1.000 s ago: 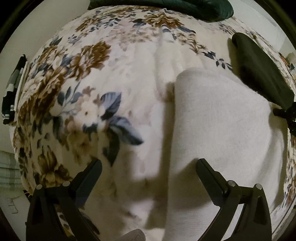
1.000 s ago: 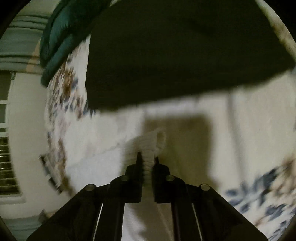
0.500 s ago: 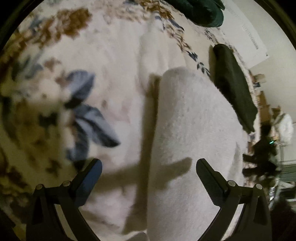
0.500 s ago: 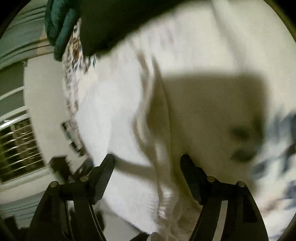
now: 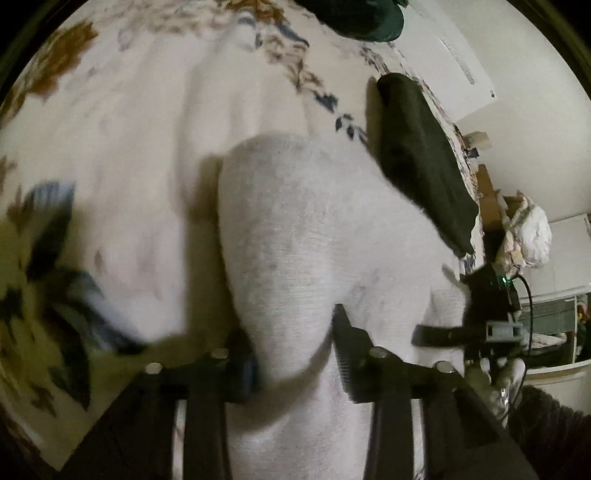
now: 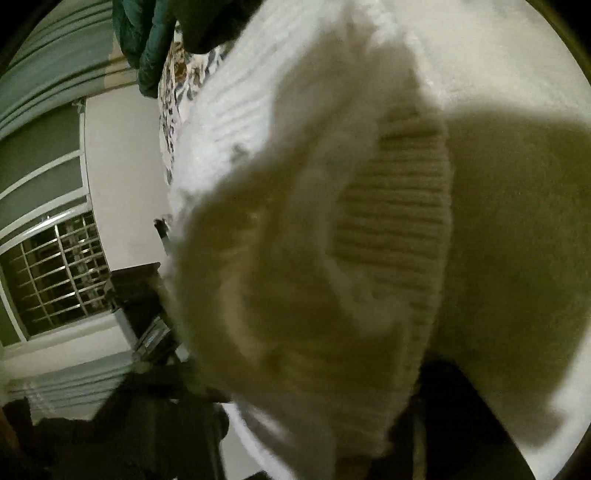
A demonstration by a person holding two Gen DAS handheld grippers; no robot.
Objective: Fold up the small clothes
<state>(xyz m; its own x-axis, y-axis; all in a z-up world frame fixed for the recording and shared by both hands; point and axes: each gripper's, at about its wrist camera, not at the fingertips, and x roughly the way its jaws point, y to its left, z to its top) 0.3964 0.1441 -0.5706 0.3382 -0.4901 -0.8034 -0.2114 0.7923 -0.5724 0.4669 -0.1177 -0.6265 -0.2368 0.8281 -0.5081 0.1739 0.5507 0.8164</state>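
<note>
A white sock lies on the floral blanket. My left gripper points down at its rounded end. The jaws are closing, and the knit bulges between both fingers and touches them. In the right wrist view the sock's ribbed cuff fills the picture and drapes over my right gripper. That gripper's jaws are closing with the fabric between them, but the pads are hidden. From the left wrist view the right gripper shows at the sock's far end.
A dark folded garment lies just beyond the sock, and a dark green one at the blanket's far edge. Boxes and a white bag stand past the bed. A barred window is at the left.
The left gripper tipped down onto the sock's end and its wide jaws narrowed around the fabric. The right gripper let go of a thin loop, opened, and moved in until the cuff filled its view.
</note>
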